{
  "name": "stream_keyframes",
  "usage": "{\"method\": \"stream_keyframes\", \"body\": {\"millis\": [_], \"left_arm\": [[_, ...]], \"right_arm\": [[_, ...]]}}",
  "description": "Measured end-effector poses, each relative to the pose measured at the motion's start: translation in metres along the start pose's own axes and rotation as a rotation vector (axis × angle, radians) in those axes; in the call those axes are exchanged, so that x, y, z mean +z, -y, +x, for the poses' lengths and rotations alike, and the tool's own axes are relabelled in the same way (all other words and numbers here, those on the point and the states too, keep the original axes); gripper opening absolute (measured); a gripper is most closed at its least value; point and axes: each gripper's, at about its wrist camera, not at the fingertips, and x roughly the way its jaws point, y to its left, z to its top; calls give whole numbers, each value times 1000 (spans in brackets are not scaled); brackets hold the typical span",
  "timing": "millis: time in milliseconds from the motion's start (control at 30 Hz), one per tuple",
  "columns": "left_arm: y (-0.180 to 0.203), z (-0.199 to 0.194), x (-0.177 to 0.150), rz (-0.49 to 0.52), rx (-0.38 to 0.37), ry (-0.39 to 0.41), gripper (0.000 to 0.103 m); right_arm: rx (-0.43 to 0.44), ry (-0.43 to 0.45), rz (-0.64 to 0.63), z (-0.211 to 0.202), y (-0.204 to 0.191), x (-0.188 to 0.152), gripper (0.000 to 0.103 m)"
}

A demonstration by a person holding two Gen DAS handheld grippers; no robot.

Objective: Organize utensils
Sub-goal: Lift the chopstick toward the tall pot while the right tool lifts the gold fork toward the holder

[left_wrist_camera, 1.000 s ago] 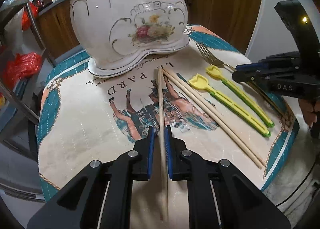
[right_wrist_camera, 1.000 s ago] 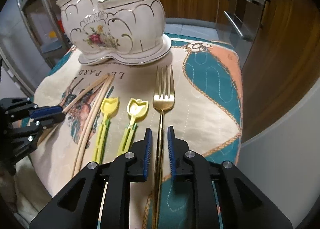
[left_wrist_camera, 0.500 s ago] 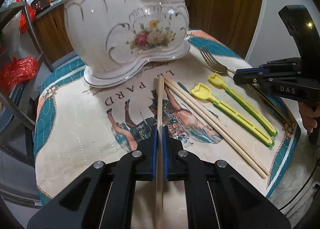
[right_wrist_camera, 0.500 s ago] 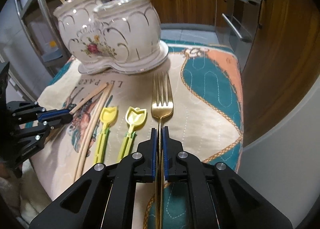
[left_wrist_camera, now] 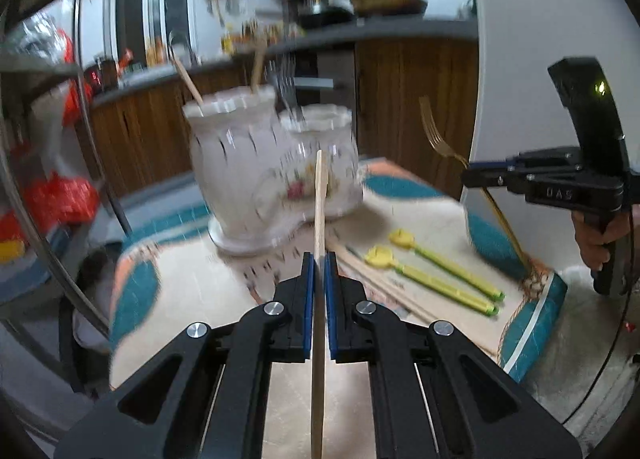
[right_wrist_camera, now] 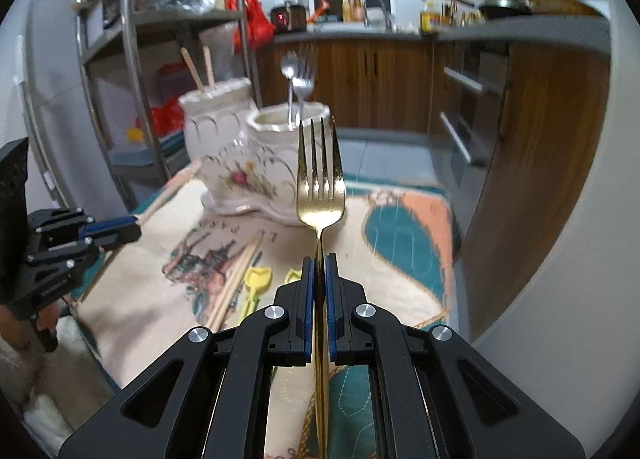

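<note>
A gold fork (right_wrist_camera: 321,195) stands tines-up in the right tool (right_wrist_camera: 319,259), its handle clamped between the closed jaws, clear of the tabletop (right_wrist_camera: 400,255). A chopstick (left_wrist_camera: 320,199) is pinched the same way in the left tool (left_wrist_camera: 319,257), its long axis pointing ahead and up. The two-cup ceramic holder (right_wrist_camera: 256,163) lies straight ahead of both; the fork lines up with the nearer cup holding cutlery, the chopstick likely belongs in the cup with the sticks. Two chopsticks (left_wrist_camera: 376,279) and two yellow picks (left_wrist_camera: 440,275) lie on the cloth.
</note>
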Motion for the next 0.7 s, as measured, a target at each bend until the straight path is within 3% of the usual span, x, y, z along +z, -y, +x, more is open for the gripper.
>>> {"method": "stream_keyframes", "body": {"millis": [367, 500, 700], "left_arm": [[-31, -47, 31, -128, 32, 330, 5], [-54, -42, 52, -196, 9, 394, 5], [-87, -21, 89, -298, -71, 448, 5]], "right_arm": [[-33, 264, -19, -31, -11, 42, 7], [-20, 319, 3, -26, -9, 71, 7], [16, 330, 17, -16, -6, 110, 7]]}}
